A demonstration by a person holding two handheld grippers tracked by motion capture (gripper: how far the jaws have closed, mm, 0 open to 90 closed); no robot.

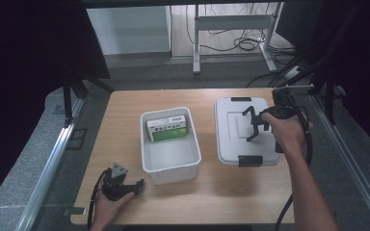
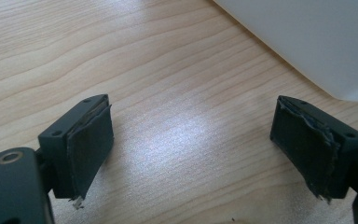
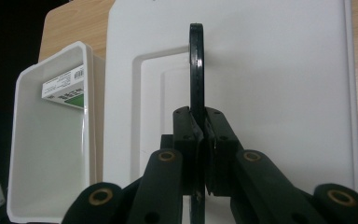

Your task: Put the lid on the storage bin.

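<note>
Black fingers of the left gripper (image 1: pixel 137 184) stand wide apart with nothing between them, low over the bare wooden tabletop (image 1: pixel 125 144) at the near left, in the person's left hand (image 1: pixel 111 204). In the left gripper view its pads (image 2: pixel 91 149) hover just above the wood, a corner of the white bin (image 2: pixel 307 42) beyond them. That open white bin (image 1: pixel 171 166) sits at the middle of the tabletop, just past the left gripper, with a green and white box (image 1: pixel 168 129) lying against its far wall. Farther right lies the grey lid (image 1: pixel 231 144), flat on the tabletop beside the bin, black clips at its near and far edges. The right gripper (image 1: pixel 253 126) hangs over the lid, and in the right gripper view its fingers (image 3: pixel 186 135) are clamped on a thin black handle (image 3: pixel 196 60) standing on edge above the lid.
</note>
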